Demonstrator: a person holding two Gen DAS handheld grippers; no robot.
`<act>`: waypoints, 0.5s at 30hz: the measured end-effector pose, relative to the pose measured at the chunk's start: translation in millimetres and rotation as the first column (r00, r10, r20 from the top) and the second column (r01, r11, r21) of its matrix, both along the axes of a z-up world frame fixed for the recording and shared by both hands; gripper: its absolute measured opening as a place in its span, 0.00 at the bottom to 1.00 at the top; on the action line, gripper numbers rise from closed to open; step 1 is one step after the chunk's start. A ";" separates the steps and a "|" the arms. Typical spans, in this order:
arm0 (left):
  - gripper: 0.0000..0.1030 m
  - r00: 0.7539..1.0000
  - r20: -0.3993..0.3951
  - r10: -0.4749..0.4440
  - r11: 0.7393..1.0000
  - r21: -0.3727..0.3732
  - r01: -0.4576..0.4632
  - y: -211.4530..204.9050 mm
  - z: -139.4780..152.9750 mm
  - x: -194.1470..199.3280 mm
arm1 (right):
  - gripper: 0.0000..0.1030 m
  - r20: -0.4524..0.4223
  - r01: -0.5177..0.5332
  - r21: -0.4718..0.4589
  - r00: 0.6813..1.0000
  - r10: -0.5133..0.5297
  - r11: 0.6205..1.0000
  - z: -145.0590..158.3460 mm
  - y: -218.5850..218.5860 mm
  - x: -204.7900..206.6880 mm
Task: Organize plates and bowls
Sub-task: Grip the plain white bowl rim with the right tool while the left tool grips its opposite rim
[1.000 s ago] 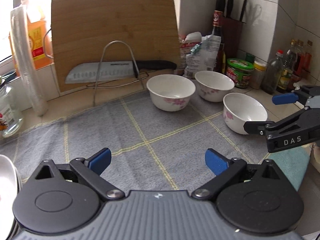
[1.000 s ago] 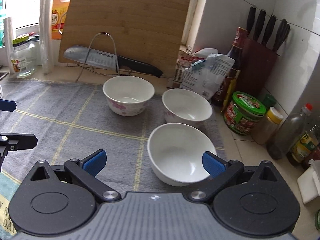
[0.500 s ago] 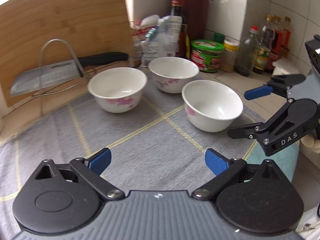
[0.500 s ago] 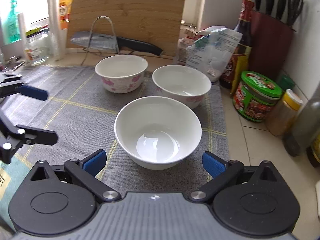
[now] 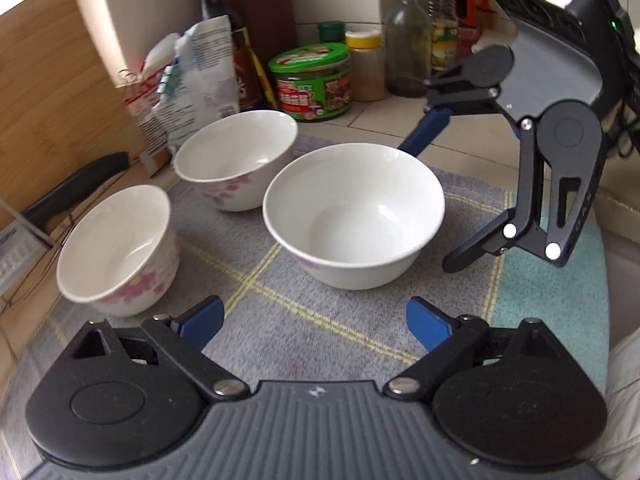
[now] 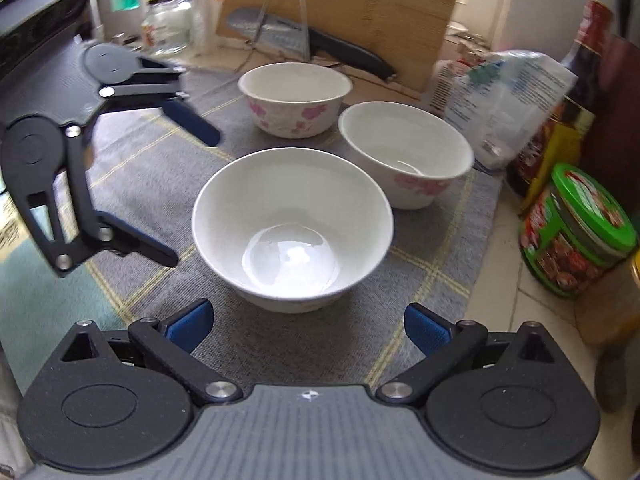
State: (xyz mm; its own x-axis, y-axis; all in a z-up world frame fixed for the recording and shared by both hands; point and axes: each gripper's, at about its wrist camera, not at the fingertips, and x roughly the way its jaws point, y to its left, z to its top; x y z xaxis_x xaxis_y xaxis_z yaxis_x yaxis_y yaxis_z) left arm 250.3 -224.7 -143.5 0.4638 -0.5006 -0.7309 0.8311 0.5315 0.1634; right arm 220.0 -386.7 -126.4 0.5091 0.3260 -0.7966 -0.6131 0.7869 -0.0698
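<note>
Three white bowls with pink flowers stand on a grey checked mat [image 5: 280,320]. The nearest bowl [image 5: 354,216] [image 6: 292,228] is empty and upright. My left gripper [image 5: 314,320] [image 6: 176,188] is open just short of it, on its left in the right wrist view. Its jaws are closing with nothing between them. My right gripper [image 6: 306,324] [image 5: 444,196] is open close in front of the same bowl, with nothing between its fingers. A second bowl [image 5: 236,160] [image 6: 404,156] and a third bowl [image 5: 116,248] [image 6: 294,98] stand behind.
A wooden cutting board [image 6: 360,8] leans at the back, with a knife [image 6: 320,44] on a wire rack before it. A plastic bag [image 5: 196,80], dark bottle [image 5: 240,60], green-lidded jar [image 5: 312,76] and oil bottles [image 5: 408,40] crowd the right. A teal towel [image 5: 552,288] lies at the mat's edge.
Both grippers have dropped and closed in on the nearest bowl from either side, so it looks larger in both views. The left wrist view has swung right, away from the cutting board.
</note>
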 end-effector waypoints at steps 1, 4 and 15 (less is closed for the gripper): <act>0.92 1.000 -0.004 -0.011 1.000 0.001 0.011 -2.0 -0.6 2.6 | 0.99 0.003 -0.022 -0.009 1.000 0.022 1.000 -0.4 1.3 1.5; 0.91 0.999 -0.001 -0.046 0.999 0.004 0.046 -7.2 0.0 6.6 | 0.96 0.000 -0.083 -0.019 0.997 0.083 0.996 -1.4 3.6 5.1; 0.90 0.983 0.029 -0.179 0.983 0.030 0.178 -19.3 -7.2 11.4 | 0.92 0.030 -0.186 -0.069 0.982 0.189 0.980 6.7 7.8 7.6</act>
State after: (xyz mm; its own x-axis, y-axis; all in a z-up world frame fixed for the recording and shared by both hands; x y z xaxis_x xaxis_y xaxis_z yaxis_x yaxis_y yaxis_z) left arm 261.7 -244.0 -150.7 0.3914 -0.5573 -0.7323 0.9067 0.3697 0.2032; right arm 227.6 -378.9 -119.7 0.4731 0.3660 -0.8014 -0.7453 0.6513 -0.1426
